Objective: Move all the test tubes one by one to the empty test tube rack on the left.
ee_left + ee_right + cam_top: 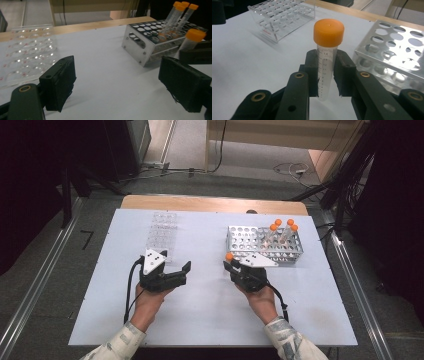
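The right gripper (325,75) was closed on an orange-capped tube (327,57), which was held upright between the two black jaws, the pads being pressed on its clear, graduated body just below the cap. In the high view the same tube (229,256) was seen at the tip of the right gripper (233,265), just beside the near left corner of the metal rack (250,245) and apart from its holes. Four more capped tubes (282,231) were stood tilted in the far right part of that rack.

The left gripper (117,82) was held with its jaws wide apart, and nothing was between them; bare white table (105,65) was seen in the gap. No earlier picture is given here for comparison. In the high view the left gripper (175,272) was placed at the near left of the table, just near the clear plastic rack (162,234), which appeared empty, though its transparent wells were hard to read. The two grippers were well apart, each carried by a hand (147,302) that came in from the near edge.
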Tool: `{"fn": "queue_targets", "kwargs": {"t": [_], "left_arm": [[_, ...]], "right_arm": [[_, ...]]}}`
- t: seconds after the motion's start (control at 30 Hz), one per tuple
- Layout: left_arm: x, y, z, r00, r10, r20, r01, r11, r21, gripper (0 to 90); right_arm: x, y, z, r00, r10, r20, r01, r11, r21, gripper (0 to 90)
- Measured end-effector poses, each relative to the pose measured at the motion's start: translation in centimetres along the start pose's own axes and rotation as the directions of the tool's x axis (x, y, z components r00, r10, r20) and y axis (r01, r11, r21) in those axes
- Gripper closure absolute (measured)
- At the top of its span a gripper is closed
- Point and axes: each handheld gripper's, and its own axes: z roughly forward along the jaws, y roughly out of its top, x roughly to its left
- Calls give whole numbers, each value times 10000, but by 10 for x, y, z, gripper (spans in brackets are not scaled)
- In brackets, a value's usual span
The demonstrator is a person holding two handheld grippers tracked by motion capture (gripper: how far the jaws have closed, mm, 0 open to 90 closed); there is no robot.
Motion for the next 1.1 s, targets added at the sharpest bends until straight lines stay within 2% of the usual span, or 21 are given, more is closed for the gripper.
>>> {"fn": "queue_targets", "kwargs": {"t": [0.07, 0.17, 0.33, 0.5, 0.63, 0.93, 1.1], "left_arm": [[-7, 2, 3, 9995, 221, 217, -222, 9998, 7, 174], [-16, 6, 9, 9974, 309, 646, -315, 9995, 80, 202], [-22, 10, 12, 9948, 374, 951, -377, 9993, 13, 295], [-30, 13, 16, 9885, 451, 1444, -454, 9990, -10, 376], [-36, 12, 22, 9831, 602, 1728, -644, 9977, 189, 457], [-39, 11, 27, 9765, 725, 2029, -796, 9965, 271, 631], [-40, 11, 28, 9741, 732, 2139, -817, 9962, 309, 686]], "right_arm": [[5, 1, 3, 9999, -121, -102, 121, 9999, 1, 723], [11, 2, 7, 9995, -225, -201, 225, 9997, -14, 723], [20, 3, 12, 9986, -365, -393, 367, 9993, 58, 723], [26, 4, 15, 9973, -488, -549, 492, 9988, 63, 723], [34, 5, 18, 9954, -619, -734, 627, 9980, 75, 723], [40, 7, 19, 9937, -670, -898, 678, 9977, 59, 722], [42, 7, 19, 9929, -711, -957, 722, 9974, 85, 723]]}}
